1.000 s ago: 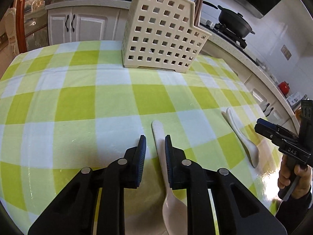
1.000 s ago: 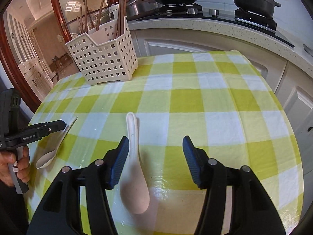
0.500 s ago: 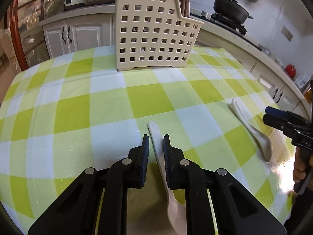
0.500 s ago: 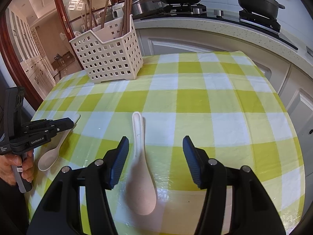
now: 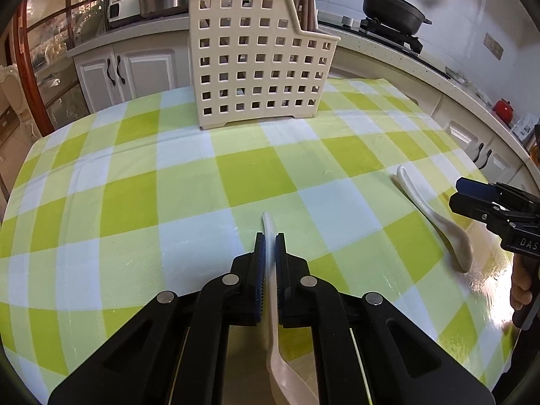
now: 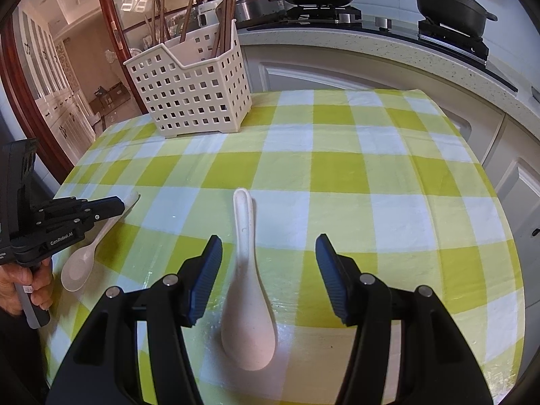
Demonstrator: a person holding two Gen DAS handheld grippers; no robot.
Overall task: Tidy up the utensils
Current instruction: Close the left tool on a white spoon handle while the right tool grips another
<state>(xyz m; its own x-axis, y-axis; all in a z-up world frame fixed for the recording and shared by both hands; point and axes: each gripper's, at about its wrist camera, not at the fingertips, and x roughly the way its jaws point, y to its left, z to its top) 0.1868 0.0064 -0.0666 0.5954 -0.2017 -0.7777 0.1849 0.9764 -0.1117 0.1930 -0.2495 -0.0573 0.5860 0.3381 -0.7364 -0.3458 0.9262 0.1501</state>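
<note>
The left gripper (image 5: 270, 256) has its fingers (image 5: 259, 270) pressed together on the thin handle of a cream spoon (image 5: 275, 320), whose bowl points back toward the camera while the handle tip pokes out ahead of the pads. This spoon sits near the left part of the counter's near edge, on the green-and-white checked cloth (image 5: 135, 202) (in the right wrist view its bowl looks to be resting on the cloth, though contact is hard to judge).

The right gripper (image 6: 268, 270) hangs with its fingers (image 6: 207, 270) spread wide, gripping nothing; a second white spoon (image 6: 248, 290) lies flat on the counter between them, bowl nearest the camera, touching neither pad.

A cream perforated utensil caddy (image 6: 192, 94) stands upright toward the far left corner of the counter, with brown chopsticks (image 6: 226, 10) leaning inside it.
</note>
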